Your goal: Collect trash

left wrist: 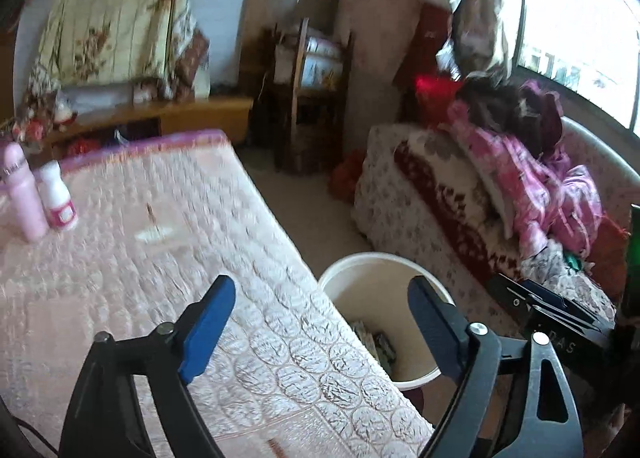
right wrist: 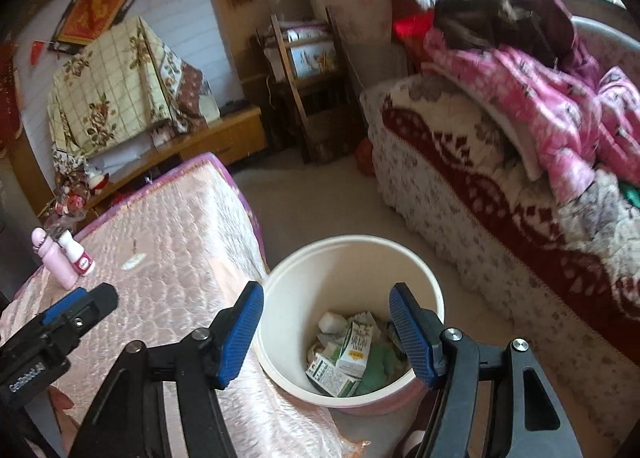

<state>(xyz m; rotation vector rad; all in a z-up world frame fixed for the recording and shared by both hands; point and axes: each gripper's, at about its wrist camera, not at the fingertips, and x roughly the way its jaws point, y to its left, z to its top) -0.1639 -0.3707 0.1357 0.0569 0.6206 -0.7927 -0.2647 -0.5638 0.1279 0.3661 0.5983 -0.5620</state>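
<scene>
A cream waste bin [right wrist: 432, 278] stands on the floor beside the pink-covered table [right wrist: 172, 258]. It holds milk cartons [right wrist: 354, 350], a white wad and green paper. My right gripper [right wrist: 326, 334] is open and empty above the bin's mouth. My left gripper [left wrist: 322, 322] is open and empty over the table's edge, with the bin [left wrist: 372, 282] just right of it. A small pale scrap [left wrist: 154, 234] lies on the table; it also shows in the right wrist view [right wrist: 133, 262]. The left gripper also shows at the left of the right wrist view [right wrist: 76, 314].
A pink bottle [left wrist: 26, 193] and a white bottle [left wrist: 58, 197] stand at the table's far left. A sofa [right wrist: 500, 185] with pink clothes [right wrist: 540, 97] fills the right. A wooden cabinet [right wrist: 208, 141] and a rack [right wrist: 304, 69] stand at the back.
</scene>
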